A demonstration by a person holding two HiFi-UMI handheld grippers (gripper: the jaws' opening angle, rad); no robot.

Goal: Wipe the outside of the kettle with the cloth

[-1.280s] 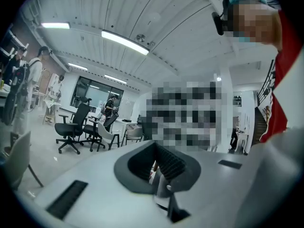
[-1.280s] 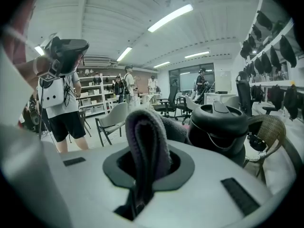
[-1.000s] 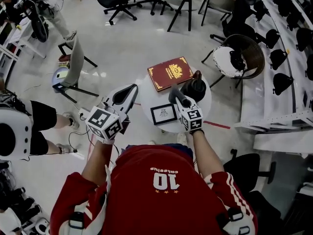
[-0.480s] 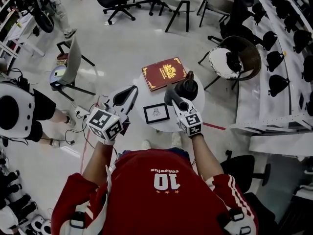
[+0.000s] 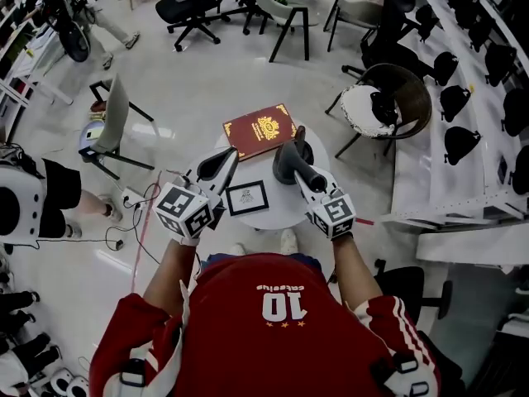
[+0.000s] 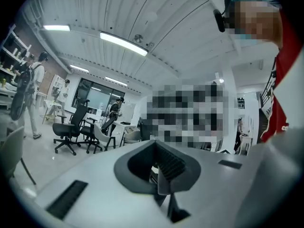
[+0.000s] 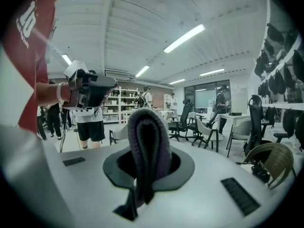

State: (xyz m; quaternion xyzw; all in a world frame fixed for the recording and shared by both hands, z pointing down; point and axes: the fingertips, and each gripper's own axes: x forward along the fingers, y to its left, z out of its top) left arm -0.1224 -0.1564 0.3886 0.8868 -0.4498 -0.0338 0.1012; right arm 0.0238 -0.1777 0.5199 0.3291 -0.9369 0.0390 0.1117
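Note:
A dark kettle (image 5: 301, 141) stands on the small round white table (image 5: 277, 212), partly hidden behind my right gripper (image 5: 288, 165). That gripper is shut on a folded dark purple-grey cloth (image 7: 148, 137), which bulges out over the right gripper (image 7: 144, 177) jaws. Seen from the head view, the cloth (image 5: 285, 160) hangs close in front of the kettle; whether they touch cannot be told. My left gripper (image 5: 217, 165) is held over the table's left edge, shut and holding nothing. In its own view the left gripper (image 6: 161, 171) is tilted up toward the ceiling.
A red book (image 5: 259, 129) lies at the table's far side and a small framed picture (image 5: 247, 197) at its near left. A round wicker chair (image 5: 388, 106) stands to the right, a grey chair (image 5: 111, 122) and floor cables (image 5: 136, 198) to the left, beside another person (image 5: 37, 195).
The table and kettle have slid up and left in the head view. My right gripper with the cloth now overlaps the kettle; both grippers stay shut.

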